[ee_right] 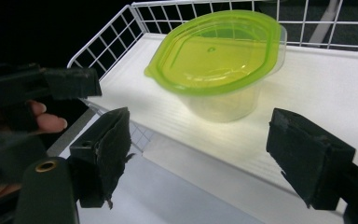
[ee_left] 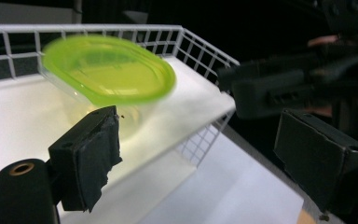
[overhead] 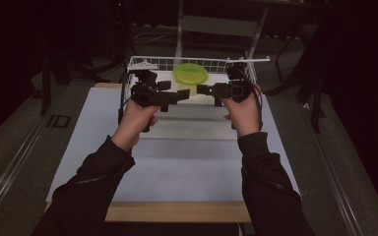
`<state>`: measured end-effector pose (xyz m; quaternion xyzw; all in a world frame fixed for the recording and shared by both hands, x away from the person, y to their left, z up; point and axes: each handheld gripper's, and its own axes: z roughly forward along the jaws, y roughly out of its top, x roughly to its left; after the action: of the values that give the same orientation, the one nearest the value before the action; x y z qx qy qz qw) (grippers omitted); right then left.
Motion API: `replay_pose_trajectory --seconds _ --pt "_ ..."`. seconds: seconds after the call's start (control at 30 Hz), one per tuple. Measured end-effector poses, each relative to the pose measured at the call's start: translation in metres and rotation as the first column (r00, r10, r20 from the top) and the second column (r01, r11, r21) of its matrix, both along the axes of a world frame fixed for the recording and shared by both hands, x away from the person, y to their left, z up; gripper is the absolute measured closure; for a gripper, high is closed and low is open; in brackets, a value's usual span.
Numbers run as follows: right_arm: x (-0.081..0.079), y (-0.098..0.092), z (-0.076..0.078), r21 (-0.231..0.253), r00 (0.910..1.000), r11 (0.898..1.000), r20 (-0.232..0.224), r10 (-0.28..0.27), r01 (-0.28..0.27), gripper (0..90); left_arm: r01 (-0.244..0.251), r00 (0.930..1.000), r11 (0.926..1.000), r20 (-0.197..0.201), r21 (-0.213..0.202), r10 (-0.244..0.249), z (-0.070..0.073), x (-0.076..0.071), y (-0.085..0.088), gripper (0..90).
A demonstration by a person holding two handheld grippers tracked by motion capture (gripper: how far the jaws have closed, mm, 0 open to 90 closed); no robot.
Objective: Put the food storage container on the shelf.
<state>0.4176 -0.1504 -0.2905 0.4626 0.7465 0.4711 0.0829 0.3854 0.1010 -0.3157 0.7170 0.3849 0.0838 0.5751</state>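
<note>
While my left gripper (ee_left: 196,158) and right gripper (ee_right: 214,154) gape wide, both hover near the lidded container (ee_right: 219,60).

A lidded container (overhead: 190,73) is set on the raised board inside the wire basket (overhead: 204,61) at the table's (overhead: 177,157) far end, and the left gripper (overhead: 179,95) and right gripper (overhead: 203,89) are held just before it, tips facing.
</note>
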Motion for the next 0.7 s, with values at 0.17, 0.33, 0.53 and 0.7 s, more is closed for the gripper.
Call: replay_pose_trajectory --seconds 0.17,0.33,0.53,0.7 --pt "-0.011 -0.001 -0.012 -0.016 0.9999 1.000 0.008 0.012 -0.012 21.2 0.018 0.9997 0.9998 0.018 0.012 -0.018 -0.008 -0.015 0.000 12.4" --pt "-0.025 -0.001 -0.028 -0.039 0.9985 0.998 0.026 0.049 -0.048 20.9 0.029 0.9989 0.9995 0.038 0.013 -0.029 -0.020 -0.026 0.003 10.8" --pt "-0.040 0.001 -0.049 -0.048 0.9947 0.994 0.026 0.100 -0.099 20.8 0.080 0.9958 0.9957 0.042 0.047 -0.082 -0.044 -0.041 0.002 10.7" --pt "-0.056 0.002 -0.074 -0.056 0.9903 0.990 0.034 0.134 -0.132 20.6 0.115 0.9929 0.9920 0.024 0.052 -0.117 -0.070 -0.053 -0.001 10.7"
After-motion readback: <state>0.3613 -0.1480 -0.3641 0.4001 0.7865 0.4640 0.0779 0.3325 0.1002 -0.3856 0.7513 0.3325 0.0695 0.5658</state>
